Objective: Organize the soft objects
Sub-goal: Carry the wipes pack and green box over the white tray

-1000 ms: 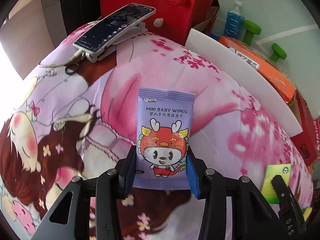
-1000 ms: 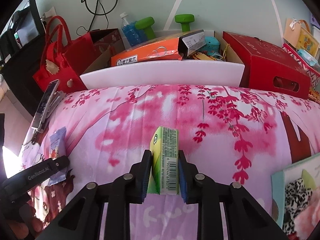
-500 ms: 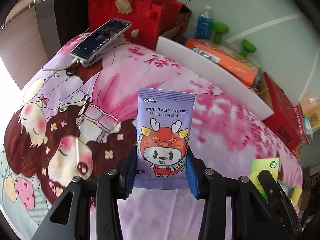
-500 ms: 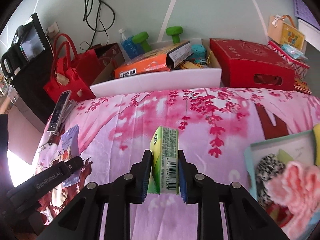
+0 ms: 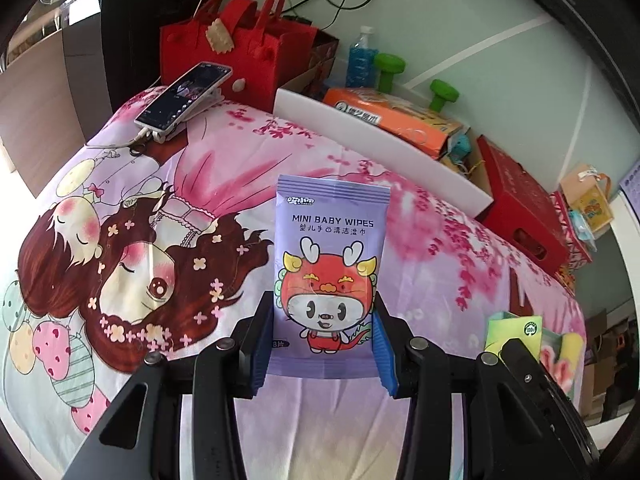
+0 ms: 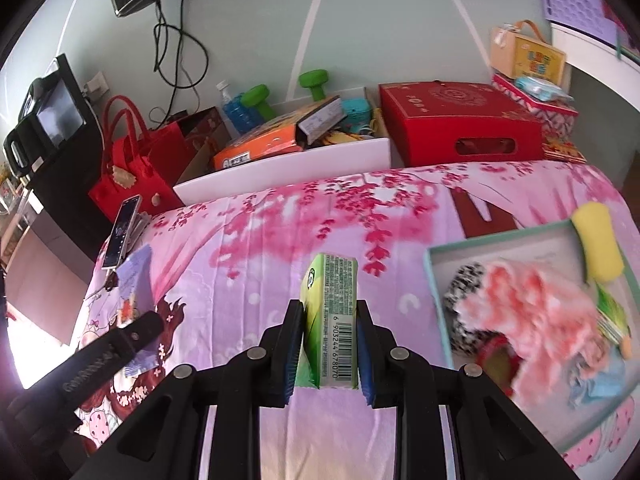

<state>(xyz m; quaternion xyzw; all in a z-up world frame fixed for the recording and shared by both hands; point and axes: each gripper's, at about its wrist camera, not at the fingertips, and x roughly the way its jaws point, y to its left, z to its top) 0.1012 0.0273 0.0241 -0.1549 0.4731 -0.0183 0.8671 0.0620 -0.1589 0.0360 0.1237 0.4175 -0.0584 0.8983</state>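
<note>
A bed covered by a pink cartoon-print sheet (image 6: pixel 280 248) carries a phone (image 5: pixel 184 96) on a clip stand and a teal tray (image 6: pixel 434 280) (holding soft items)

Lighting: bright, even daylight is seen in both wrist views. A blown-out white glare is noted at the left edge of the right wrist view. Shadows: soft and faint throughout. Distortion: strong fisheye bending is observed; the bed cover (image 5: pixel 208 184) is bulged, and dark vignetting is found at the corners. Blur: the pink fluffy item (image 6: pixel 536 304) in the teal box (image 6: pixel 436 280) is smeared by motion. Print on the wipes pack (image 5: pixel 332 240) is rendered sharply.
</note>
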